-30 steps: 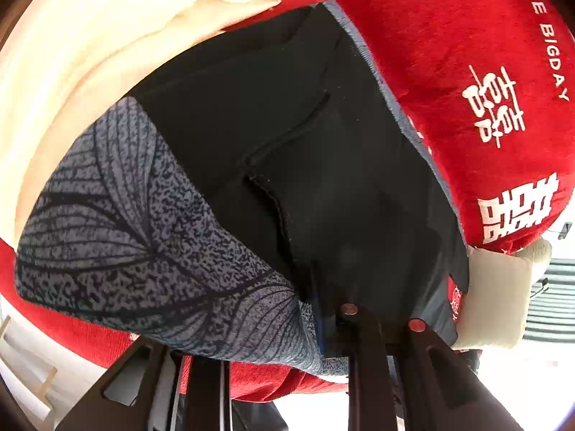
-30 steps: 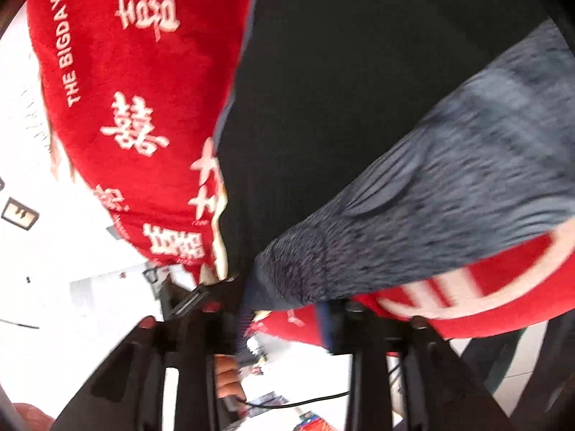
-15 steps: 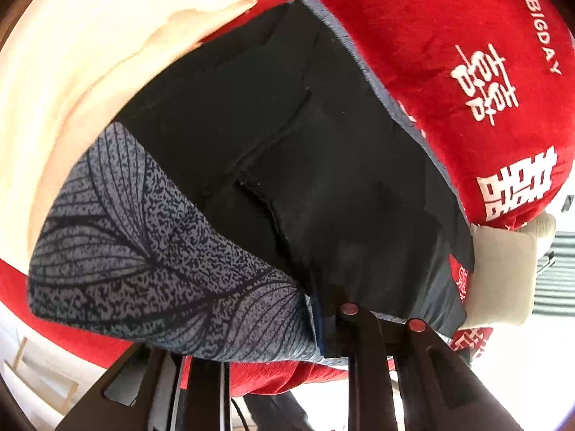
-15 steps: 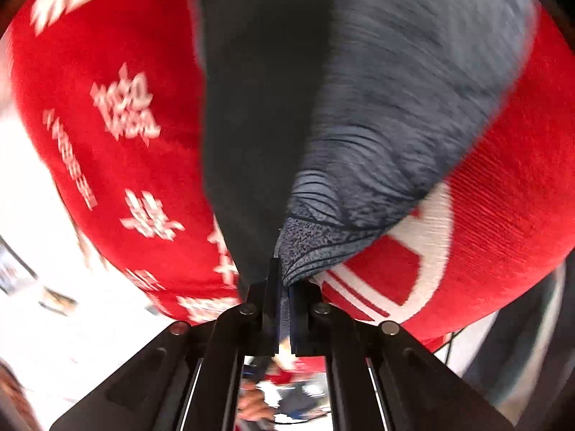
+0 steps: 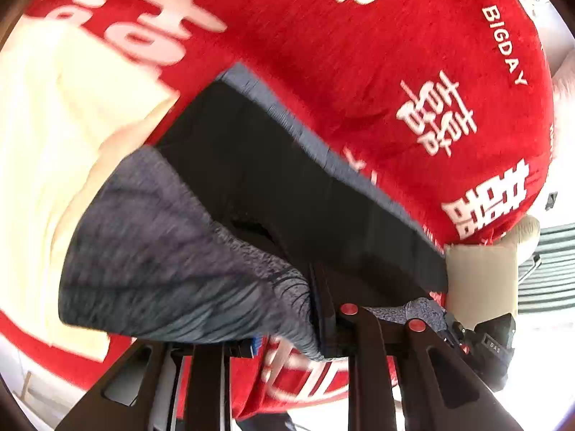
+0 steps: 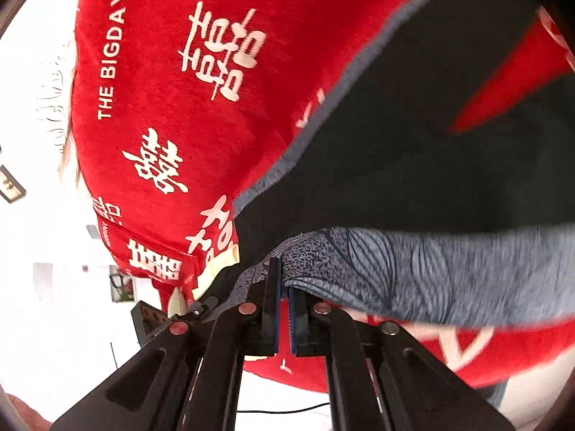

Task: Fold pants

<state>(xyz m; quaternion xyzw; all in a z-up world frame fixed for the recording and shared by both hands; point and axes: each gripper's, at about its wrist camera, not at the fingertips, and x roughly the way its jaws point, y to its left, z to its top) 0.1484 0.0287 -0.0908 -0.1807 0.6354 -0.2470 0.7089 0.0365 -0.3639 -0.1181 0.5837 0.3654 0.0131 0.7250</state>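
The pants (image 5: 287, 186), black with a grey leaf-print part (image 6: 431, 273), lie on a red blanket (image 5: 359, 72) with white characters. The right gripper (image 6: 284, 287) is clenched on the grey printed edge of the pants. The left gripper (image 5: 287, 323) has its fingers pinched on bunched grey fabric at the near edge. A cream cloth (image 5: 54, 143) lies beside the pants.
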